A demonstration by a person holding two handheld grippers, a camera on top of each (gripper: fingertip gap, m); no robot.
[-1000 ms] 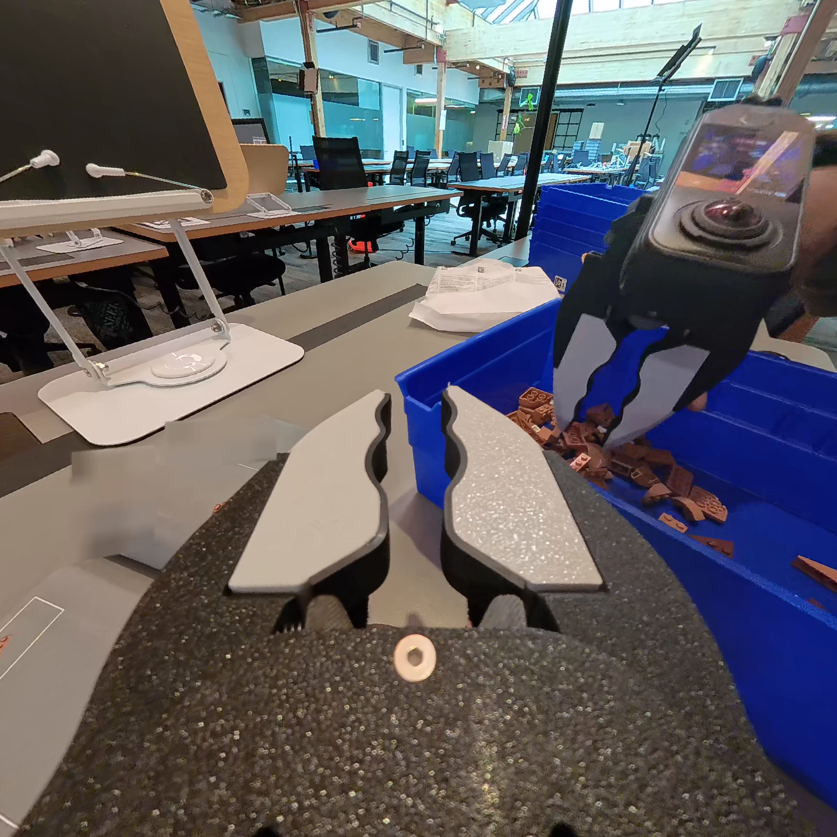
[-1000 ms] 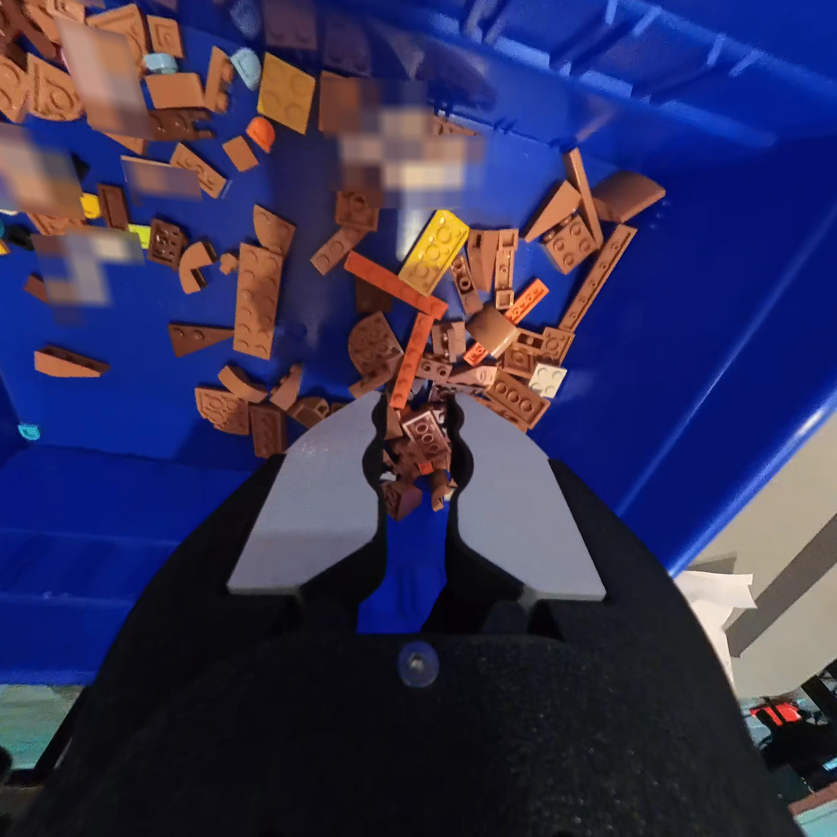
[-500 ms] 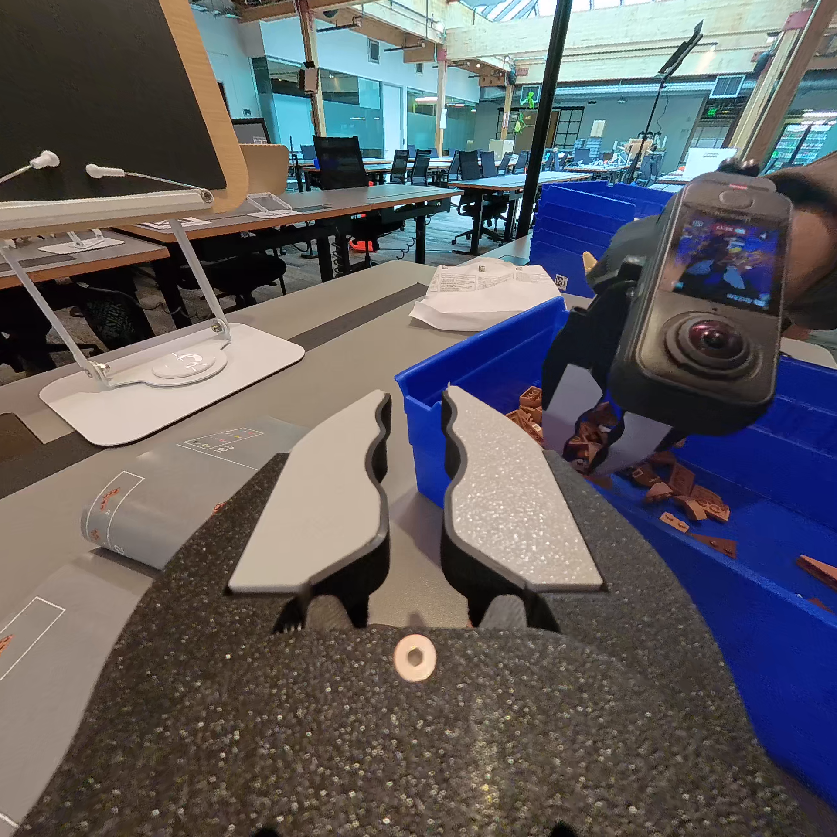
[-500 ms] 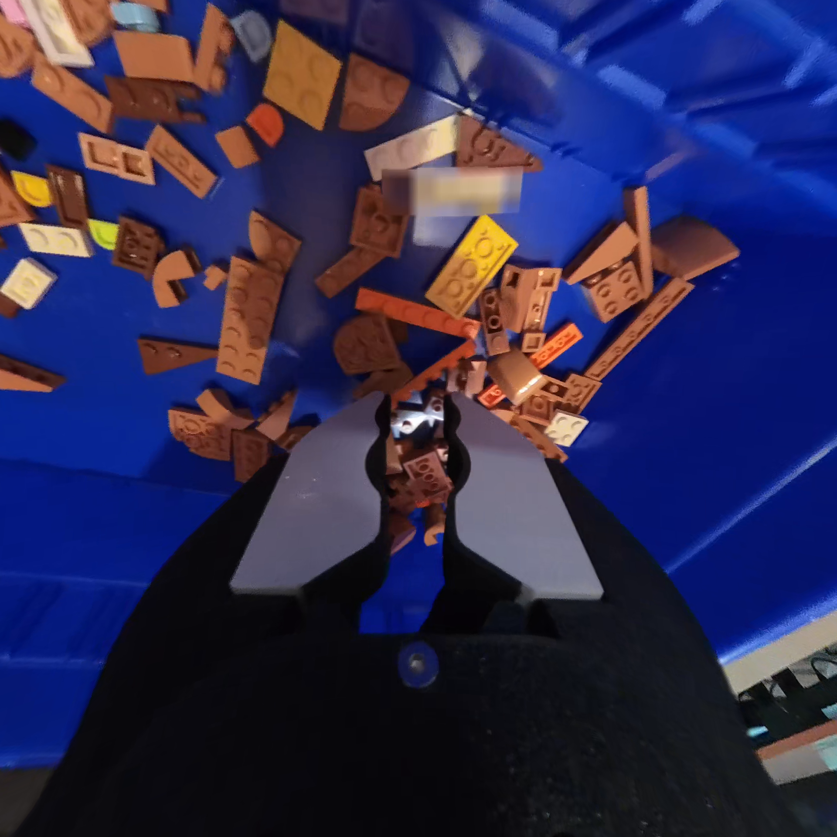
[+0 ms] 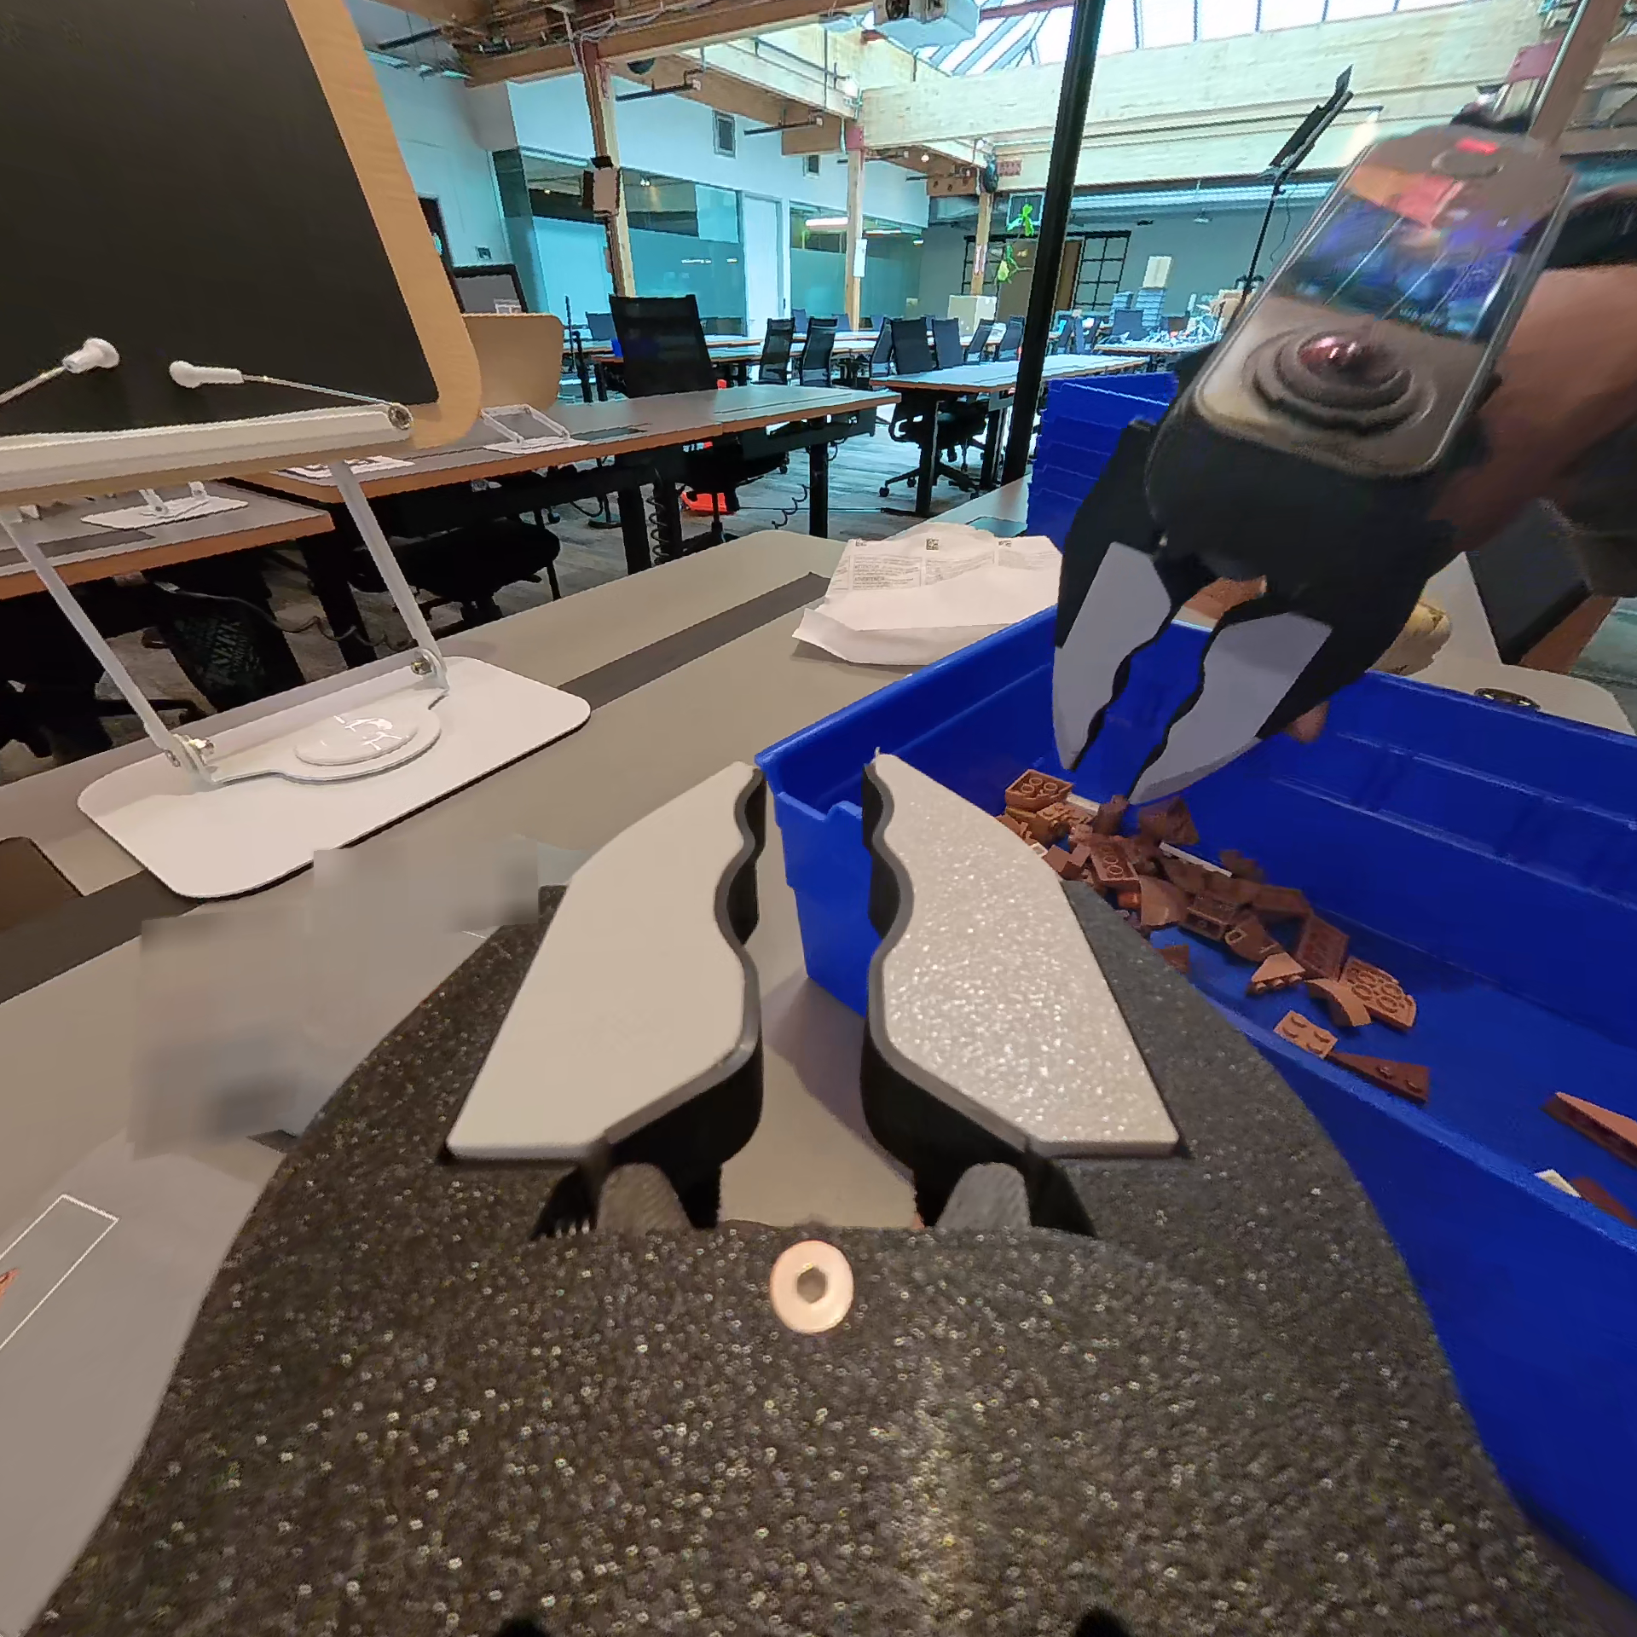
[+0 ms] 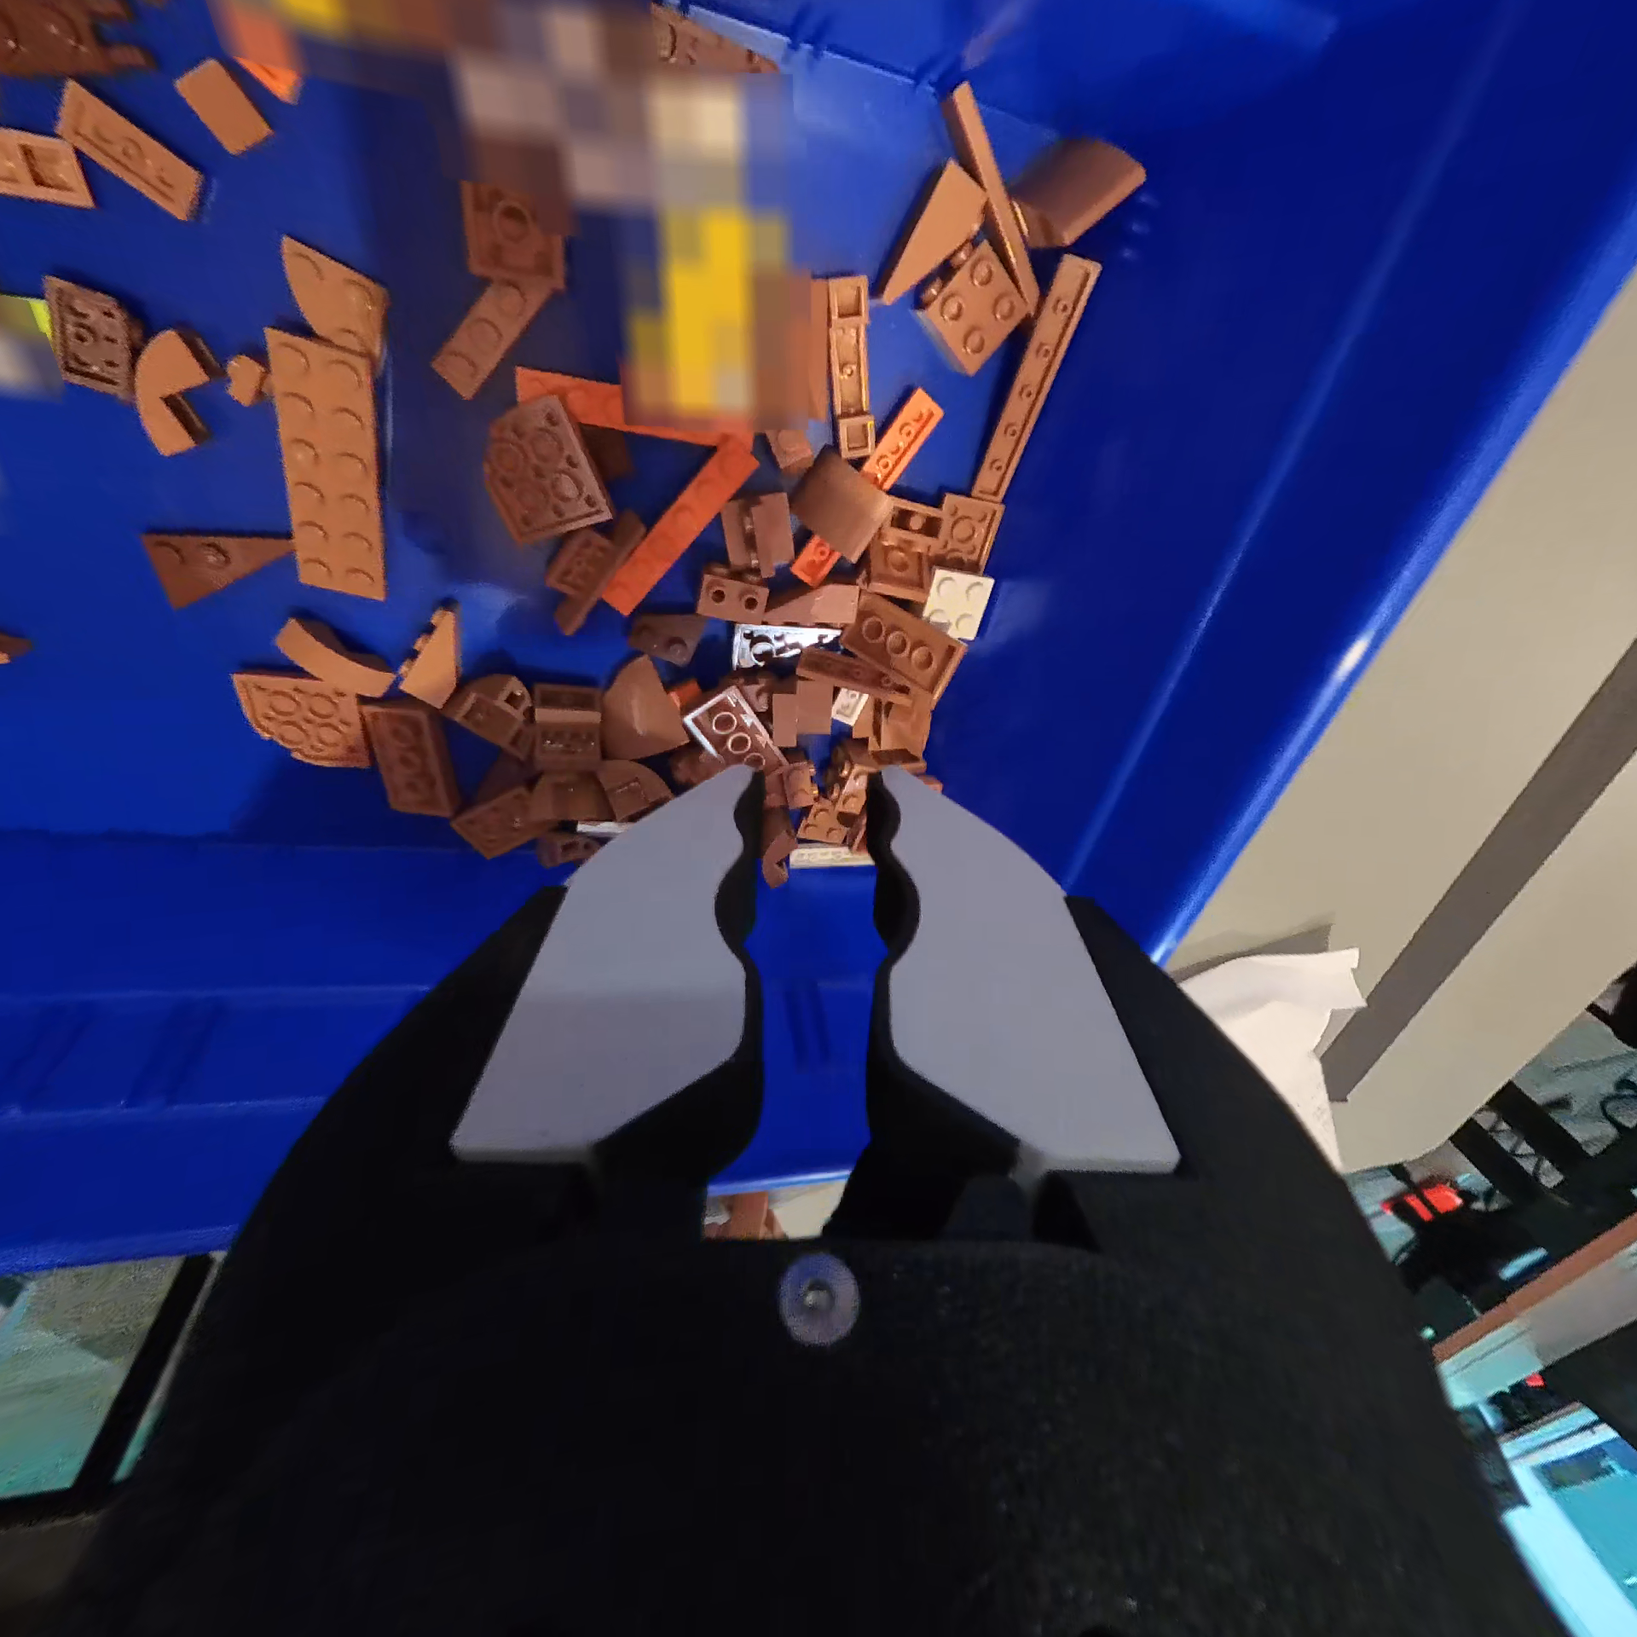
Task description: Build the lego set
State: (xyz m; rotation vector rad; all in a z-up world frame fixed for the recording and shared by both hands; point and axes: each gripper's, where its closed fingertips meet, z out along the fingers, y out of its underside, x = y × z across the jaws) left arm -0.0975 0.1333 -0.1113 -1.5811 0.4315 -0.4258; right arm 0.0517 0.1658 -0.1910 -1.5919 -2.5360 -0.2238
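While the left gripper [image 5: 810, 850] waits over the bench [image 5: 620, 673], fingers apart and empty, the right gripper [image 6: 815, 779] hovers, fingers apart, above the brown bricks [image 6: 797, 709] heaped in the bin [image 6: 1196, 443]. Picking a piece seems underway; next, descend and close on one.
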